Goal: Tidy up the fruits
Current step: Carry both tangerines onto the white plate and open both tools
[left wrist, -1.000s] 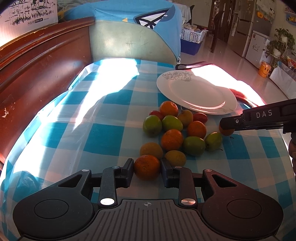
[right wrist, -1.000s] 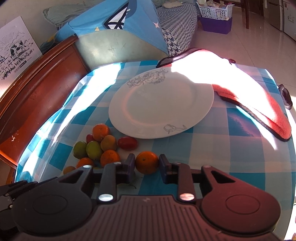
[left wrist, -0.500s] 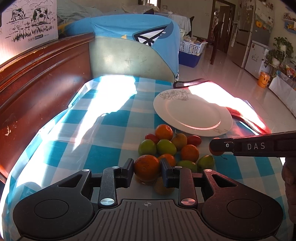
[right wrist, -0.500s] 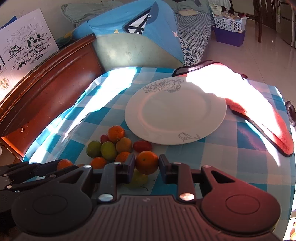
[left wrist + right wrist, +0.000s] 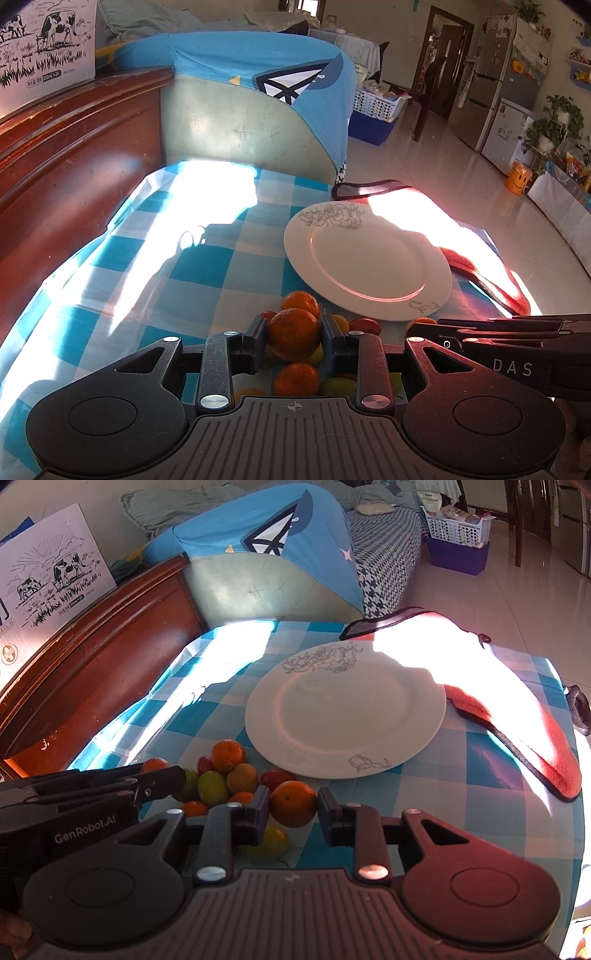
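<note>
Each gripper carries an orange above the blue-checked table. My left gripper (image 5: 294,334) is shut on one orange (image 5: 293,333), lifted over the fruit pile (image 5: 301,380). My right gripper (image 5: 293,805) is shut on another orange (image 5: 293,803), just in front of the white plate (image 5: 345,710). The plate (image 5: 369,254) lies empty beyond both grippers. The pile (image 5: 221,777) of oranges, green fruits and small red ones sits left of the right gripper. In the right wrist view the left gripper (image 5: 155,771) reaches in from the left with its orange peeking out at the tip.
A red cloth (image 5: 517,709) lies right of the plate and runs to the table's right edge. A wooden bed frame (image 5: 74,155) borders the table on the left. A padded headboard under a blue cover (image 5: 258,110) stands behind the table.
The left gripper has risen off the table with its orange and moved toward the plate. The right gripper has lifted its orange slightly and holds it near the plate's front rim.
</note>
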`<state>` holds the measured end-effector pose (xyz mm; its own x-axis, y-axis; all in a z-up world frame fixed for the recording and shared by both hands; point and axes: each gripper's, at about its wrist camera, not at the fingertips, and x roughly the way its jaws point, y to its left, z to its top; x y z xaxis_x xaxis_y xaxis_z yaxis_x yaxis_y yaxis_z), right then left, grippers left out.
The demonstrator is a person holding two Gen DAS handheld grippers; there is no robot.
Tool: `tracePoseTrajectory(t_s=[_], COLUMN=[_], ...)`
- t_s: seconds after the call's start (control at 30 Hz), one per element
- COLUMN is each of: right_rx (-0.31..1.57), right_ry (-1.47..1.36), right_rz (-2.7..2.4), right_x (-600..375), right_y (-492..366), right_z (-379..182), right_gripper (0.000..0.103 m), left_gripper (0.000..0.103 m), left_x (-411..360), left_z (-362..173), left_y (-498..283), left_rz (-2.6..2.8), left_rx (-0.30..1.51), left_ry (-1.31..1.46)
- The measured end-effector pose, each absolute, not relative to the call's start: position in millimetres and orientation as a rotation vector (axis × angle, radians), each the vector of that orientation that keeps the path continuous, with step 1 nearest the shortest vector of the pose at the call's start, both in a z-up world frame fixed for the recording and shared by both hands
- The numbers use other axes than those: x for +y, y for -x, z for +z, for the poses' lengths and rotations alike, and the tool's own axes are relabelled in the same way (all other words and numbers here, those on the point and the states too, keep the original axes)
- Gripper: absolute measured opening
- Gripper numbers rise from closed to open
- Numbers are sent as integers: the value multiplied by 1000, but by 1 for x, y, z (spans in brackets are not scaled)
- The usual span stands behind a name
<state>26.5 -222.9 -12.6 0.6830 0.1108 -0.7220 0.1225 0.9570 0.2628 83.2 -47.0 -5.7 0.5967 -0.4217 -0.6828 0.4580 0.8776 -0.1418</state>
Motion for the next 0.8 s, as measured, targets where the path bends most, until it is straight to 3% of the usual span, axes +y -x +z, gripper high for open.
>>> tracePoseTrajectory(t_s=[0.8], right_rx=[840], right_ry=[-371], right_rz=[-32], right_x=[-258], right_y=[-69], right_z=[-17], right_gripper=[28], left_gripper=[28], left_x=[-105], left_z=[-20], left_y=[-142], left_rz=[-599], left_rx=[783], left_ry=[-69])
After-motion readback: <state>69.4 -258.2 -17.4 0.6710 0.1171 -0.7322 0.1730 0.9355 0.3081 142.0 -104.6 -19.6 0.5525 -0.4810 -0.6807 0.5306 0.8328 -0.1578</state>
